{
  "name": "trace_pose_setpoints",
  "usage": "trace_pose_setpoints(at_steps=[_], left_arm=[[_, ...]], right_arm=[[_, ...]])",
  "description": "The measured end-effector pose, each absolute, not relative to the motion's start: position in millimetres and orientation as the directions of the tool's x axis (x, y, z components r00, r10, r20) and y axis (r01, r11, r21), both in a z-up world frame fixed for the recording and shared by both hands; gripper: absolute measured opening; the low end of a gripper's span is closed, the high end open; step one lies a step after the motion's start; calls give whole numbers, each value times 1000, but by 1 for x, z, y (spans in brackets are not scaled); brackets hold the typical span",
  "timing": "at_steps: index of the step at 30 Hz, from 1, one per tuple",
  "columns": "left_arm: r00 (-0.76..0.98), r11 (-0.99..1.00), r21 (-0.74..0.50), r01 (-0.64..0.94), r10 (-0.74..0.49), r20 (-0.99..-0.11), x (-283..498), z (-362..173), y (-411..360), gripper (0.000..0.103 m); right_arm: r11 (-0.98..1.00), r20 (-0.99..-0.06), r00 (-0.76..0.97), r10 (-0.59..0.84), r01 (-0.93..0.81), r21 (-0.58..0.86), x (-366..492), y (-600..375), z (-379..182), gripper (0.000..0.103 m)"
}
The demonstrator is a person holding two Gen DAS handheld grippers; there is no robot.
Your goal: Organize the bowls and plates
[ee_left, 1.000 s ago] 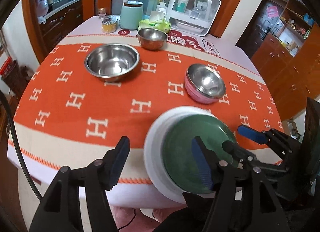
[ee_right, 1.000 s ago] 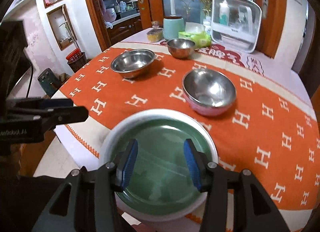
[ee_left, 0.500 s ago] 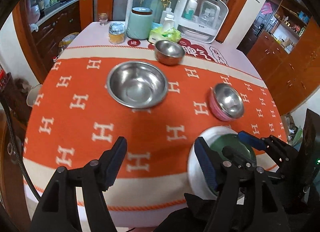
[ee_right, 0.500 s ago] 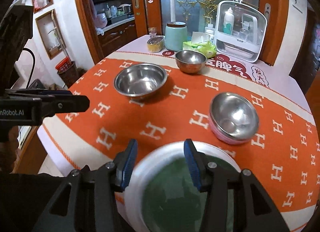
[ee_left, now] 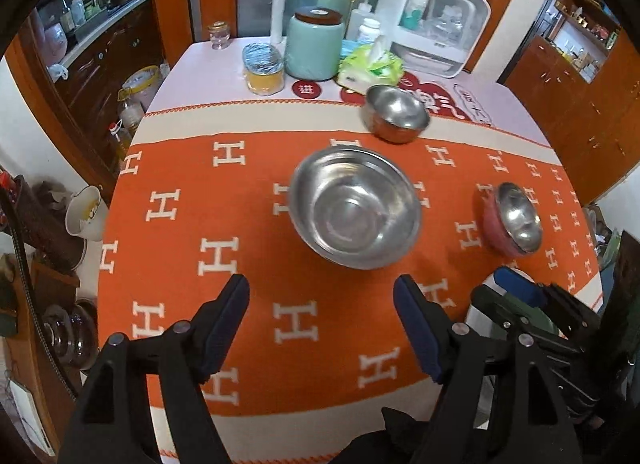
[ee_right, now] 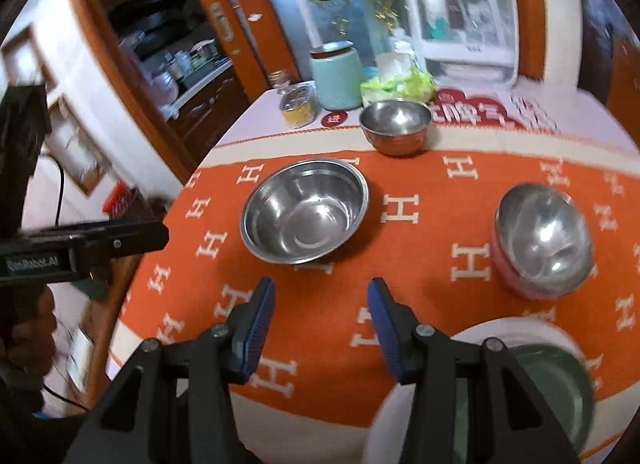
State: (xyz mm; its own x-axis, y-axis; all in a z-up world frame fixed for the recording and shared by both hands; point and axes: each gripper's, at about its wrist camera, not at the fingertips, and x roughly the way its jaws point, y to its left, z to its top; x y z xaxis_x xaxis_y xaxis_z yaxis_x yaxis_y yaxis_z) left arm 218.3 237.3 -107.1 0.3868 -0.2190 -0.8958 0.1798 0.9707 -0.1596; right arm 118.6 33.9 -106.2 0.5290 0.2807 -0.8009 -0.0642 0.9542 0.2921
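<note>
The big steel bowl (ee_left: 356, 206) sits in the middle of the left wrist picture, on the orange cloth (ee_left: 180, 304). It looks light, hard and shiny, so it could slip. The thin rim is the best place to pinch. The left gripper (ee_left: 321, 322) has just been opening wider, with nothing between its fingers. The right gripper (ee_right: 321, 328) is open and empty too. The pink bowl (ee_right: 542, 242) sits at the right, and the green plate (ee_right: 560, 388) lies at the lower right on a white plate (ee_right: 400, 416).
</note>
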Motion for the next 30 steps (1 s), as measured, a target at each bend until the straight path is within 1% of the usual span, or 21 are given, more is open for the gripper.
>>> trace_pose_setpoints(at_steps=[3, 5, 6, 7, 12, 16, 21, 27, 30], left_arm=[[373, 969, -169, 179, -226, -900, 233, -115, 245, 74], [365, 969, -175, 176, -229, -902, 241, -122, 248, 78], [363, 968, -180, 176, -234, -902, 244, -126, 249, 81], [363, 967, -187, 175, -240, -900, 248, -130, 249, 82], [331, 959, -233, 160, -274, -903, 265, -155, 248, 82], [313, 952, -258, 165, -298, -902, 278, -173, 243, 82], [303, 952, -226, 208, -282, -910, 287, -189, 233, 82], [274, 947, -217, 238, -280, -920, 299, -207, 225, 82], [253, 943, -233, 239, -292, -922, 302, -215, 225, 81]], right_arm=[[947, -805, 526, 276, -5, 321, 127, 35, -115, 49], [946, -809, 525, 264, 23, 324, 133, 35, -118, 49], [945, -811, 525, 260, 34, 324, 135, 34, -120, 49], [944, -813, 525, 253, 49, 325, 139, 34, -123, 49], [942, -815, 520, 256, 55, 332, 150, 35, -134, 49], [952, -820, 522, 234, 48, 302, 159, 40, -141, 49], [959, -825, 526, 209, 57, 279, 165, 46, -152, 49], [967, -826, 538, 166, 78, 245, 171, 48, -164, 49], [970, -830, 538, 150, 82, 229, 176, 48, -169, 49]])
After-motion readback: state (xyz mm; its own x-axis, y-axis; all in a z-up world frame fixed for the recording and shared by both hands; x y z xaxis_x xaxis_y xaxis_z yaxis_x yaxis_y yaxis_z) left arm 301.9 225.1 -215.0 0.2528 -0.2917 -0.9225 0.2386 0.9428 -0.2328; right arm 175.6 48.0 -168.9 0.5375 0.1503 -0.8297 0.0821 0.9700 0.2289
